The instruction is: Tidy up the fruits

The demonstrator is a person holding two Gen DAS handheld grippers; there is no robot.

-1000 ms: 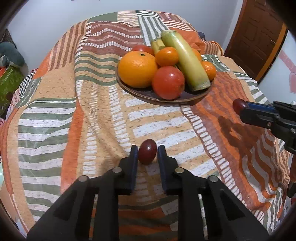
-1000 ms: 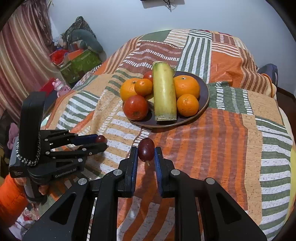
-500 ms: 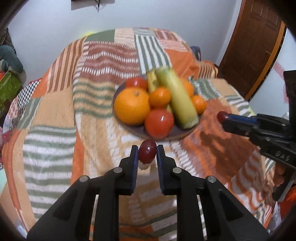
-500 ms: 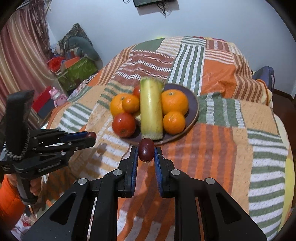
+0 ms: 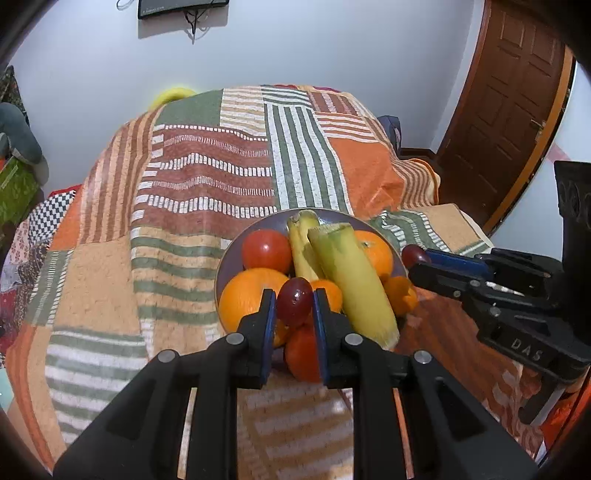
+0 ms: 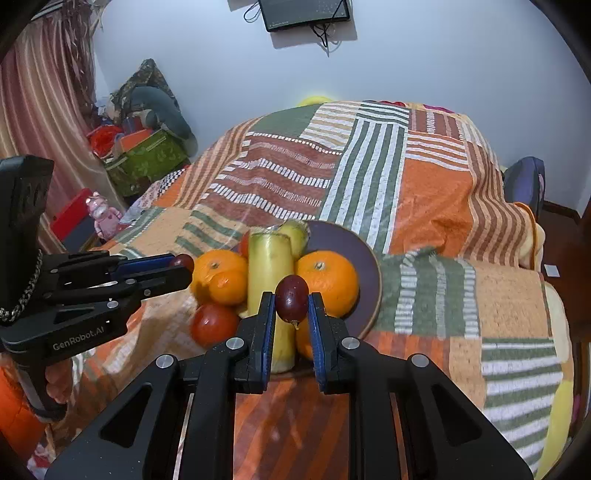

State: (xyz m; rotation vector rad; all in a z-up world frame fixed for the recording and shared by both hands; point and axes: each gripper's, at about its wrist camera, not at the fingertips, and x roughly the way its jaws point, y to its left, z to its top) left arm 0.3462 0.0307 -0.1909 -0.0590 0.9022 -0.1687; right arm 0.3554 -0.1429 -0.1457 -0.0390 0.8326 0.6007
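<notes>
My left gripper (image 5: 294,306) is shut on a dark red grape (image 5: 294,301) and holds it above the near side of the brown plate (image 5: 231,251). My right gripper (image 6: 291,306) is shut on a second dark red grape (image 6: 291,298) above the plate's near edge (image 6: 364,254). The plate holds oranges (image 6: 327,277), tomatoes (image 5: 266,250), a banana (image 5: 303,236) and a pale green stalk (image 5: 354,280). The right gripper also shows in the left wrist view (image 5: 415,258), at the plate's right rim. The left gripper shows in the right wrist view (image 6: 183,264), at the plate's left.
The plate sits on a bed under a striped patchwork blanket (image 5: 207,184). A wooden door (image 5: 517,96) stands to the right. Boxes and toys (image 6: 140,155) are piled on the floor at the left. A screen (image 6: 306,13) hangs on the wall.
Both grippers have risen and moved forward over the plate, each still holding its grape. The fruit plate now lies directly behind both sets of fingertips.
</notes>
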